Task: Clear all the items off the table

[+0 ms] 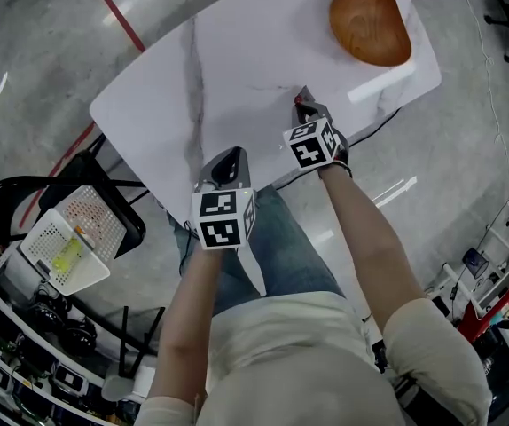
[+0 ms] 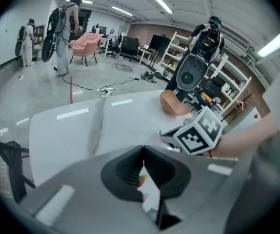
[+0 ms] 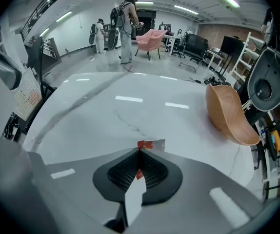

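A white marble table carries a brown wooden bowl at its far right corner; the bowl lies tilted on its side in the right gripper view. My right gripper is at the table's near edge, shut on a small packet whose red and silver end sticks out past the tips. Further left at the same edge, my left gripper is shut on a thin white packet with a coloured edge. That packet runs back from the closed jaws toward the camera.
A black chair with a white perforated basket stands left of the table. Shelves with gear line the lower left and right edges. A red floor line runs past the table's far left. People and chairs are far behind the table.
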Demonstrator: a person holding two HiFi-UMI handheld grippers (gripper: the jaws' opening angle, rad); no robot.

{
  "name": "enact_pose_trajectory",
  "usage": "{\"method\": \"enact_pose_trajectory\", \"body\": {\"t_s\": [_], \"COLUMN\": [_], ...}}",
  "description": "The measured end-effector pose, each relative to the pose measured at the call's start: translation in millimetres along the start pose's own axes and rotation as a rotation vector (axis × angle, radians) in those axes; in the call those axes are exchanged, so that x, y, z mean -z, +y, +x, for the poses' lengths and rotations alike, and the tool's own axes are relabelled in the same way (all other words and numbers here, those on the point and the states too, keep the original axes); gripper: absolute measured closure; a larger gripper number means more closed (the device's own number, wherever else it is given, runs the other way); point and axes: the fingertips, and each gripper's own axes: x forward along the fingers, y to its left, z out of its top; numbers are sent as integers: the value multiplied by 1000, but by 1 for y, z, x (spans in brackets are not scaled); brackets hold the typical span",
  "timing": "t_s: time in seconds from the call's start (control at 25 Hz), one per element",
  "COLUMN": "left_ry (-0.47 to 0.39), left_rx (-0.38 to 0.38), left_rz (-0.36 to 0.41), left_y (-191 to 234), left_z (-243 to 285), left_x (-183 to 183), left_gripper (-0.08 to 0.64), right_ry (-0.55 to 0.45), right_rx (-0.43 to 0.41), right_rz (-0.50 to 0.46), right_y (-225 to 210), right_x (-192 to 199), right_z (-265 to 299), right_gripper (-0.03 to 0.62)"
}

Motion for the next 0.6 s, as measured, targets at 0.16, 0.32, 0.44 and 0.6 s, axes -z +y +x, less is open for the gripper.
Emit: {"method": "enact_pose_trajectory", "body": {"t_s": [0.16,0.32,0.44,0.6], "left_ry": [-17,-26,-33,-58], "left_rx": [-11,-25,-29,-38], "left_rz": [-14,-34,-44,-44], "left_y": [3,9,10,12], "left_z": [-13,-28,-42,-60], "left_x": [0,2,3,-4], "left_gripper": [551,552,551,552], "right_ry": [-20,-34,-44,-65], "right_rx": [6,16,18,20], "right_rz": [27,37,45,39], "right_y": [3,8,13,18], "right_x": [-4,-10,-14,-22], "right_z": [-19,-37,-56,-80], "right_gripper": [592,594,594,594]}}
